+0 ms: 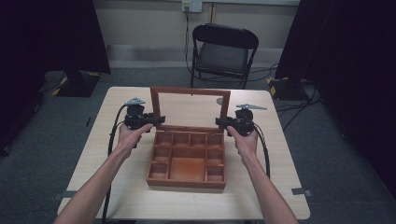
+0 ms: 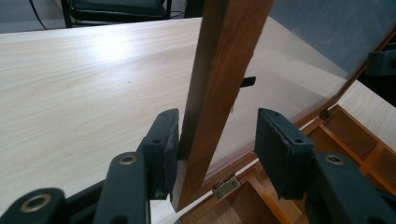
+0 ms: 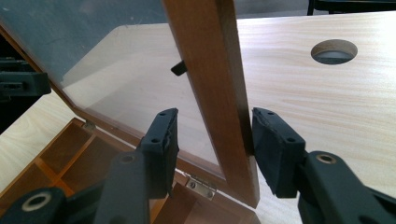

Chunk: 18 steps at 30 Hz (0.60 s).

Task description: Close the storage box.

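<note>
Box: a reddish-brown wooden box [image 1: 187,161] with small square compartments around a larger central one sits in the middle of the pale wooden table [image 1: 116,186], open.
Lid: the wood-framed lid with a clear pane [image 1: 190,108] stands nearly upright at the box's far edge, on brass hinges [image 2: 226,185].
Left gripper: the black left gripper [image 2: 217,142] straddles the lid's left frame post; one pad touches the wood, the other stands clear, so the jaws are spread.
Right gripper: the black right gripper [image 3: 215,149] straddles the right frame post, jaws spread, outer pad just at the wood, inner pad apart from it.
Hands: each gripper is held by a hand, left hand [image 1: 130,136] and right hand [image 1: 245,140].
Background: a black folding chair [image 1: 224,51] stands beyond the table; a round hole [image 3: 334,51] is cut in the tabletop.
</note>
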Each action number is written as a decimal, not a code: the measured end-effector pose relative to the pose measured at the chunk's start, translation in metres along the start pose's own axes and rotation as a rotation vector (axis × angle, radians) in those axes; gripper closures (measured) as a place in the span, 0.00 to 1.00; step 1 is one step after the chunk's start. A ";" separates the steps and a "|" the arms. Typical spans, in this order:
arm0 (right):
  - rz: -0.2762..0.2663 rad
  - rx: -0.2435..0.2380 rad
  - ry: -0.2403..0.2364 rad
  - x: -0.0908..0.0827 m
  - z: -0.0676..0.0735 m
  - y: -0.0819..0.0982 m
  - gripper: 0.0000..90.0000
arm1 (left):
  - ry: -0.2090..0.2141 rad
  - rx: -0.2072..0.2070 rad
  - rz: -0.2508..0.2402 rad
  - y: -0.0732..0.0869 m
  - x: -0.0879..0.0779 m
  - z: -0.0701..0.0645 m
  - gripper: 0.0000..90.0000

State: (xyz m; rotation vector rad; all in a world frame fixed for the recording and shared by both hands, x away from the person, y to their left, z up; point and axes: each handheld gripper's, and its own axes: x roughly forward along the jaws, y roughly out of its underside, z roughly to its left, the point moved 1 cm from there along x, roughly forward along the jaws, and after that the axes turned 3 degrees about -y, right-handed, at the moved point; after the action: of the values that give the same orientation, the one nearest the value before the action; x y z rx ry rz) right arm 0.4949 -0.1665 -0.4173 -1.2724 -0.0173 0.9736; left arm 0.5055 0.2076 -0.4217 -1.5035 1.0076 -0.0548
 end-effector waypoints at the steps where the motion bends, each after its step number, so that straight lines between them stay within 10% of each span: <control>1: 0.002 -0.005 0.000 -0.001 0.000 0.000 0.58 | 0.002 0.003 -0.005 0.000 -0.001 0.000 0.57; 18: -0.028 0.014 -0.023 -0.009 0.005 0.009 0.49 | 0.020 0.040 -0.003 0.004 -0.013 -0.007 0.57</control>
State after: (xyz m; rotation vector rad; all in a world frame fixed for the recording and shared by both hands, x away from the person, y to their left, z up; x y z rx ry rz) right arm 0.4816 -0.1685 -0.4190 -1.2447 -0.0461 0.9631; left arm 0.4912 0.2108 -0.4171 -1.4701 1.0152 -0.0921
